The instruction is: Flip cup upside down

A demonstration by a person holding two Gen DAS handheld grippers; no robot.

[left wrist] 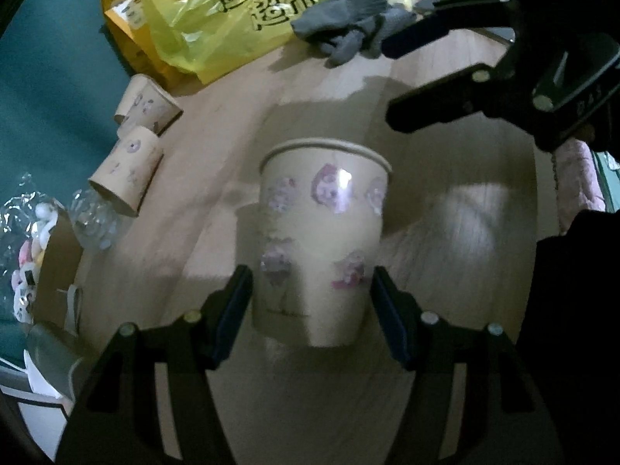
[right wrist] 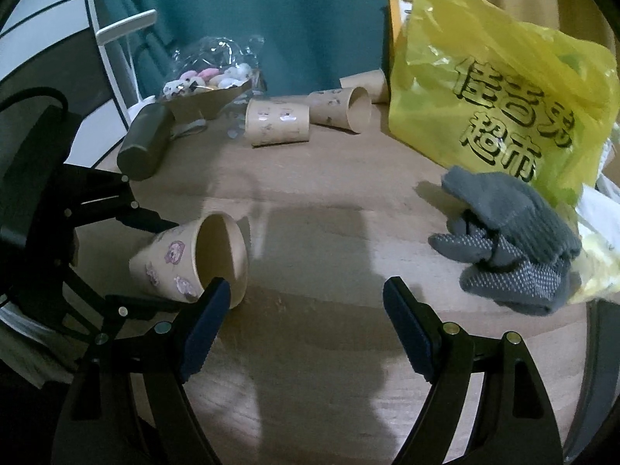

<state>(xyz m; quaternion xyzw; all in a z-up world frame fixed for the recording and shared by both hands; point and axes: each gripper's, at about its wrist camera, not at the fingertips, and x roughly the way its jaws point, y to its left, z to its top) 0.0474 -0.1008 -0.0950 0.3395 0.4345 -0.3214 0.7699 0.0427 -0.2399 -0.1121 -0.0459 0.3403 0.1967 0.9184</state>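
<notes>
A beige paper cup (left wrist: 321,240) with pink cartoon prints sits between my left gripper's (left wrist: 312,302) blue pads, base toward the camera. The pads close on its lower sides. In the right wrist view the same cup (right wrist: 186,259) is tilted on its side, mouth facing right, rim near the wooden table (right wrist: 329,240), with the left gripper (right wrist: 155,263) around it. My right gripper (right wrist: 306,317) is open and empty above the table, right of the cup. It also shows in the left wrist view (left wrist: 391,81), beyond the cup.
Several more paper cups (right wrist: 279,122) lie on their sides at the far edge. A yellow plastic bag (right wrist: 496,89) and grey gloves (right wrist: 515,248) sit at the right. A bag of small toys (right wrist: 209,77) and a dark cylinder (right wrist: 145,143) lie at the far left.
</notes>
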